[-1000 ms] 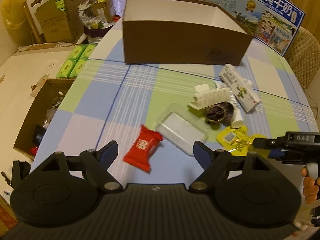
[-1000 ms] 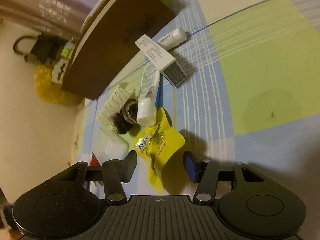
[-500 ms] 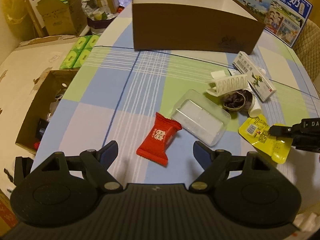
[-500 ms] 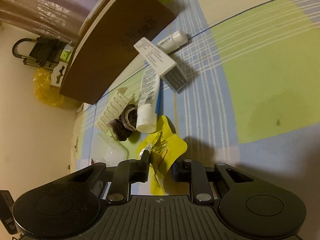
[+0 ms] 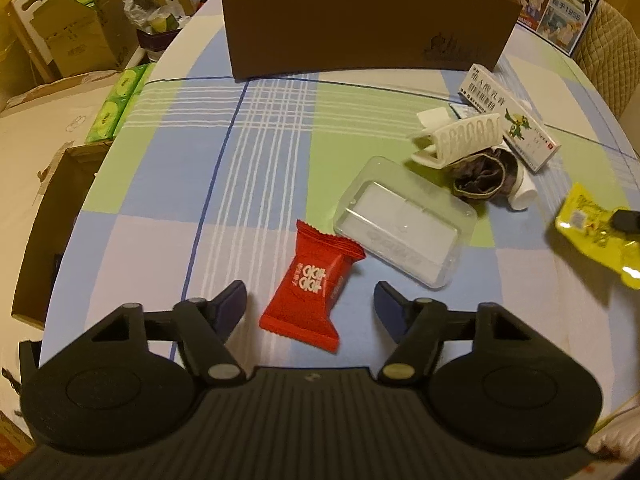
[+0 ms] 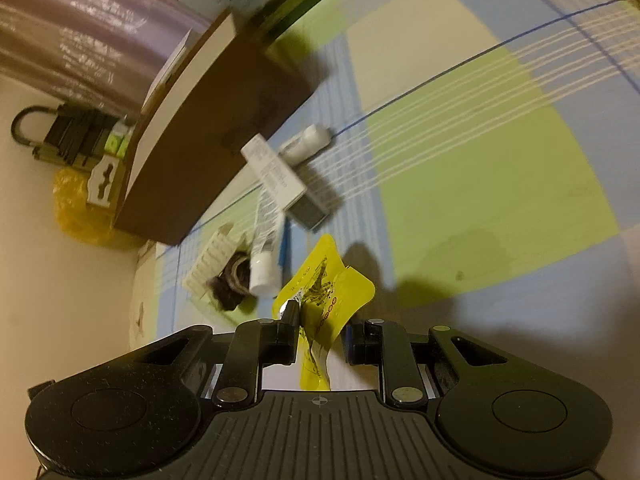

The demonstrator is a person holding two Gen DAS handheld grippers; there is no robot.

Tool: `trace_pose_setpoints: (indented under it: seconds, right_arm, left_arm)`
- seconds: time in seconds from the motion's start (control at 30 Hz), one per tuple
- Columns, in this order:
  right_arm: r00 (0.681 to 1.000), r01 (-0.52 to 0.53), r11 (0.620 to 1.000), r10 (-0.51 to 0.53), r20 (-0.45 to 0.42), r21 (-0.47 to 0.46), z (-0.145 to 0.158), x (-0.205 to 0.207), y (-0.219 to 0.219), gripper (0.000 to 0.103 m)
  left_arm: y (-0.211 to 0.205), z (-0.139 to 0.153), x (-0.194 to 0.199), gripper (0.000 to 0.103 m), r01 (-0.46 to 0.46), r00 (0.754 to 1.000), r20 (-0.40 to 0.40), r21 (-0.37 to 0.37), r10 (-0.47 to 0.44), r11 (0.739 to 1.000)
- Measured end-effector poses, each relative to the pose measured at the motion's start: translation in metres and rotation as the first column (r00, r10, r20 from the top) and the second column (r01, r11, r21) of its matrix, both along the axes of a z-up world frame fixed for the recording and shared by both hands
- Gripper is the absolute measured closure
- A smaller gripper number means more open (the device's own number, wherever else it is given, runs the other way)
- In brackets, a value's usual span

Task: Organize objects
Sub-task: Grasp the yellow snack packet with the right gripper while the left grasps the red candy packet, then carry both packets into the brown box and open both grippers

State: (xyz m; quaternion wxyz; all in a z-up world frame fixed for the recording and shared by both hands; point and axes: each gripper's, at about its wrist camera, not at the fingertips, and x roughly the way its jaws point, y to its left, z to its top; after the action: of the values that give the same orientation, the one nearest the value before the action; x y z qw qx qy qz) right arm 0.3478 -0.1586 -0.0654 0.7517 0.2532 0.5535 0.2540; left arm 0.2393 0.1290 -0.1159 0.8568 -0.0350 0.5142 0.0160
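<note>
Checked in pale blue, green and lilac, the cloth-covered tabletop (image 5: 280,128) carries a scatter of small household things in front of a large brown cardboard box (image 5: 360,28), which stands at the far edge. Through my left gripper (image 5: 310,300) I look down on a red foil-wrapped candy (image 5: 312,288) lying flat on the cloth between the two dark blue fingertips; the jaws are closing around it, but neither pad touches the wrapper yet. Just to the right of the candy rests a clear plastic rectangular tray (image 5: 404,220). Farther right, a cream plastic claw hair clip (image 5: 460,140), a dark crumpled fabric hair tie (image 5: 484,178), a white tube with a white cap (image 6: 264,240) and a slim white printed carton (image 5: 512,124) lie bunched together, touching one another. My right gripper (image 6: 320,334) has its jaws clamped together on a crinkled yellow foil sachet (image 6: 328,292), which hangs in the grip and appears lifted off the cloth, its shadow falling on the tabletop beyond. From the left camera that same sachet shows at the far right edge, pinched by a dark fingertip. Beyond the tabletop's left side stand open cardboard cartons (image 5: 72,36) and packs of green tissues (image 5: 116,100).
</note>
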Motion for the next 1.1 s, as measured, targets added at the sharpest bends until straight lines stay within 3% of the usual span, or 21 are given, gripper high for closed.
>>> trace_pose_setpoints:
  seconds: [0.1, 0.2, 0.27, 0.33, 0.67, 1.1]
  right_arm:
    - [1.0, 0.027, 1.0, -0.027, -0.004, -0.006, 0.001, 0.001, -0.008, 0.086]
    - [0.999, 0.045, 0.999, -0.045, -0.005, -0.01, 0.002, 0.003, -0.011, 0.086]
    - [0.999, 0.054, 0.998, -0.054, -0.002, -0.012, 0.003, 0.005, -0.012, 0.086]
    - [0.998, 0.058, 0.998, -0.058, 0.006, -0.012, 0.005, 0.006, -0.012, 0.086]
    - [0.995, 0.065, 0.998, -0.065, 0.071, 0.005, 0.027, 0.019, -0.007, 0.086]
    - [0.975, 0.019, 0.997, -0.034, 0.219, 0.07, 0.078, 0.068, 0.03, 0.086]
  left_arm:
    - [0.003, -0.003, 0.004, 0.049, 0.014, 1.0, -0.001, -0.002, -0.014, 1.0]
    - [0.004, -0.004, 0.007, 0.066, 0.037, 0.999, -0.003, -0.008, -0.037, 0.999]
    - [0.003, -0.005, 0.009, 0.068, 0.051, 0.999, -0.003, -0.008, -0.051, 0.999]
    - [0.002, -0.005, 0.009, 0.079, 0.061, 0.998, -0.002, -0.011, -0.061, 0.998]
    - [0.01, 0.014, 0.01, 0.081, 0.055, 0.998, 0.04, -0.013, -0.055, 0.998]
    - [0.03, 0.082, 0.046, 0.081, 0.035, 0.976, 0.217, -0.011, -0.032, 0.999]
